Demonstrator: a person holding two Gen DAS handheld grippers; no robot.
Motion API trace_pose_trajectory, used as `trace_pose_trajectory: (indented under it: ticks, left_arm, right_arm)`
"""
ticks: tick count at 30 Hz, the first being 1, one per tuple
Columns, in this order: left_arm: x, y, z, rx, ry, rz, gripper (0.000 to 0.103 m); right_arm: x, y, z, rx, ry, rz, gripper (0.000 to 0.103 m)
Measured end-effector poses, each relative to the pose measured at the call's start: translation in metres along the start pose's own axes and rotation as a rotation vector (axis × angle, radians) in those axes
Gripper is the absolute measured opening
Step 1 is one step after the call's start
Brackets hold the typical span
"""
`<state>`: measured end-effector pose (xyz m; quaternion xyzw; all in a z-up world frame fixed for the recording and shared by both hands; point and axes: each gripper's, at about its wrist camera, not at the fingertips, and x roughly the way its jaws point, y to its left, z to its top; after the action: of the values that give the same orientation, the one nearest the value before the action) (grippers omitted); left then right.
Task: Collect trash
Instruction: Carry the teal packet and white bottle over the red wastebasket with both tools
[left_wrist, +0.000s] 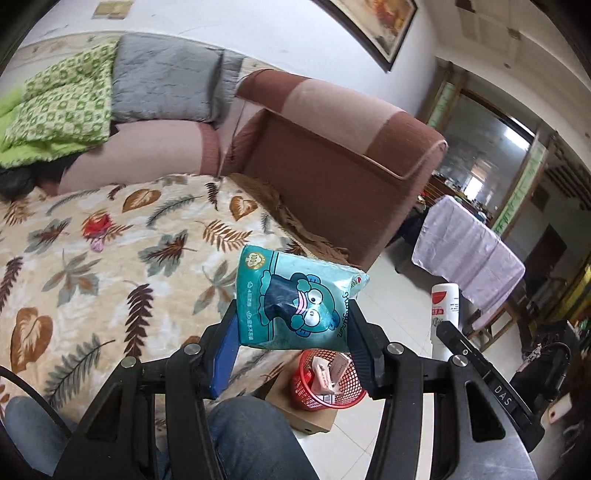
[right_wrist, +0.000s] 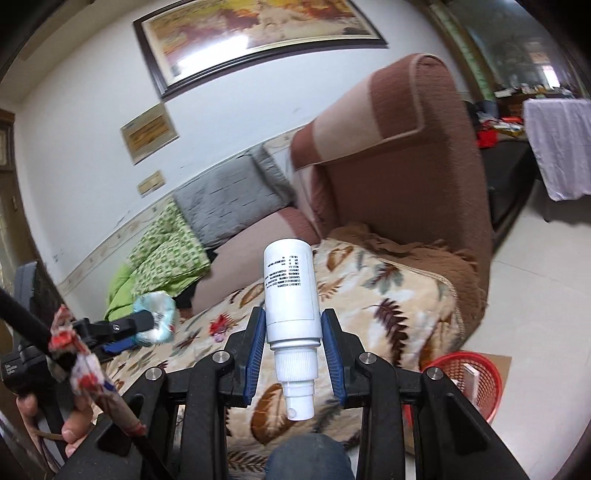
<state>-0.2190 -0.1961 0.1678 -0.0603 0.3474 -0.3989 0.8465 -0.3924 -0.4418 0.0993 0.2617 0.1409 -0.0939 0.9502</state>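
My left gripper (left_wrist: 291, 325) is shut on a teal tissue pack (left_wrist: 295, 299) with a cartoon fish, held in the air above the sofa's front edge. A red mesh basket (left_wrist: 325, 380) holding several small boxes stands on cardboard on the floor, just below and behind the pack. My right gripper (right_wrist: 293, 332) is shut on a white spray bottle (right_wrist: 291, 295), nozzle pointing toward the camera. The bottle (left_wrist: 445, 306) and the right gripper's black arm also show at the right of the left wrist view. The left gripper and its pack (right_wrist: 155, 321) appear at the left of the right wrist view.
A leaf-patterned blanket (left_wrist: 110, 258) covers the sofa seat, with a brown armrest (left_wrist: 332, 158), grey cushion (left_wrist: 166, 85) and green quilt (left_wrist: 62, 110) behind. A cloth-covered table (left_wrist: 469, 254) stands on the tiled floor to the right. The person's jeans-clad knee (left_wrist: 251, 435) is below the grippers.
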Motion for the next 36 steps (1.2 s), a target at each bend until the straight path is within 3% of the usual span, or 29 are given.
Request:
trace_pose_trajectory:
  ticks: [22, 28, 36]
  left_arm:
    - [0.113, -0.066, -0.023, 0.094, 0.177, -0.092, 0.052]
    - [0.159, -0.086, -0.035, 0.12, 0.263, -0.126, 0.052]
    - [0.214, -0.092, -0.06, 0.127, 0.379, -0.153, 0.052]
  right_arm:
    - [-0.011, -0.099, -0.024, 0.101, 0.027, -0.19, 0.033]
    - [-0.003, -0.132, -0.032, 0.152, 0.051, -0.248, 0.033]
    - [0.023, -0.168, -0.046, 0.246, 0.086, -0.25, 0.033]
